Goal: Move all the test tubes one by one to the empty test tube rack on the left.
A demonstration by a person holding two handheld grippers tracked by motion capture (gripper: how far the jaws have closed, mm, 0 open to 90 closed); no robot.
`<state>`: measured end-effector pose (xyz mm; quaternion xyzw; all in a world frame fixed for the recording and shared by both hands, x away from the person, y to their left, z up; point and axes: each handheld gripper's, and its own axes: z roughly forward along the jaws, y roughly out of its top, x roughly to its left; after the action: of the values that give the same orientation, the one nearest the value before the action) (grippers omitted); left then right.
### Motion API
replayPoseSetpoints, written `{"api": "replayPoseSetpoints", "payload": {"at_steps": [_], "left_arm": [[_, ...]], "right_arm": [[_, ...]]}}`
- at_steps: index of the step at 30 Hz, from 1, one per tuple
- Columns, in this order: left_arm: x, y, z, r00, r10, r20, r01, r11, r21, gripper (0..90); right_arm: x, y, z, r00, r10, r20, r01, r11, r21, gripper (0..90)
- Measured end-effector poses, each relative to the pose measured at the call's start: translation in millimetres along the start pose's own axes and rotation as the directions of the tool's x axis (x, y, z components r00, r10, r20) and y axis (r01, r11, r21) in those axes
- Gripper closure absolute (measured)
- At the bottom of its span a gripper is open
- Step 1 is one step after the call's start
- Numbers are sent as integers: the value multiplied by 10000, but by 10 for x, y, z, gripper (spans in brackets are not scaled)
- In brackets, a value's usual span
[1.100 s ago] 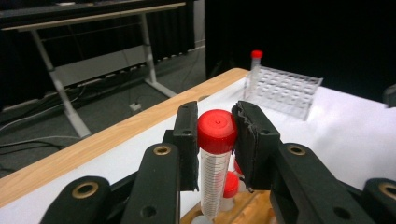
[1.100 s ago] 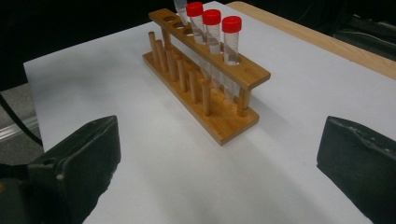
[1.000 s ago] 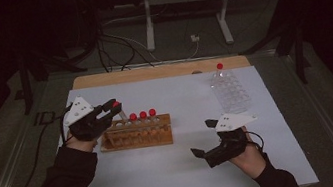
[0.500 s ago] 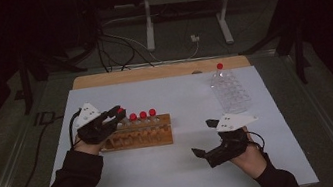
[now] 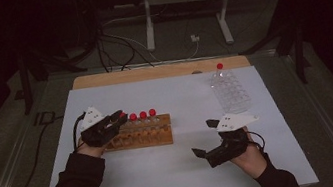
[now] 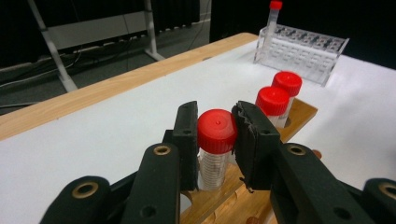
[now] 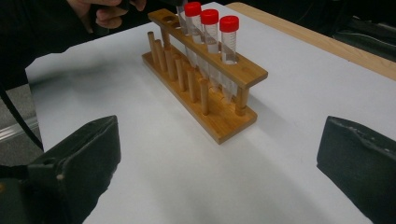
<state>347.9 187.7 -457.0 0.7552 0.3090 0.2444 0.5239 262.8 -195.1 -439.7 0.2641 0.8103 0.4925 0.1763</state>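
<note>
My left gripper (image 6: 215, 140) is shut on a clear red-capped tube (image 6: 215, 133), which it holds upright by the cap and neck. The tube's lower end is at the top bar of the wooden rack (image 6: 301, 112); how deep it sits is hidden by the jaws. In the high view this gripper (image 5: 118, 116) hangs over the left end of the wooden rack (image 5: 161, 134), where three red-capped tubes (image 5: 143, 114) stand. My right gripper (image 5: 204, 138) rests low at the right front, open, nothing between its jaws. From the right gripper (image 7: 219, 172) the rack (image 7: 219, 116) lies ahead.
A clear plastic rack (image 5: 231, 94) with one red-capped tube (image 5: 219, 67) stands at the back right on the white table top (image 5: 177, 173). A wooden strip (image 5: 151, 71) runs along the far edge. Cables and a stand lie on the floor behind.
My left gripper has come down and slightly right with the tube, to the left end of the wooden rack. The right gripper has kept still.
</note>
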Motion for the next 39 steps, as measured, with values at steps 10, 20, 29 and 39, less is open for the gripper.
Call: {"api": "replayPoseSetpoints", "payload": {"at_steps": [10, 20, 29, 39], "left_arm": [[-12, -24, 46, 9999, 144, -54, -143, 9994, 319, 720], [-10, -6, 35, 9999, 129, -78, -125, 9985, 533, 715], [-14, -20, -12, 9989, 90, 465, -117, 9983, 562, 552], [-92, 39, -200, 9971, 149, 752, -189, 9984, 528, 204]], "right_arm": [[-4, -3, -6, 10000, 30, -16, -30, 10000, 5, 0], [-18, 8, -56, 9999, 105, 131, -99, 9990, -435, 0], [-77, 9, -132, 9975, 150, 690, -90, 9962, -868, 0], [-129, -3, -109, 9973, 130, 727, -64, 9959, -903, 0]]}}
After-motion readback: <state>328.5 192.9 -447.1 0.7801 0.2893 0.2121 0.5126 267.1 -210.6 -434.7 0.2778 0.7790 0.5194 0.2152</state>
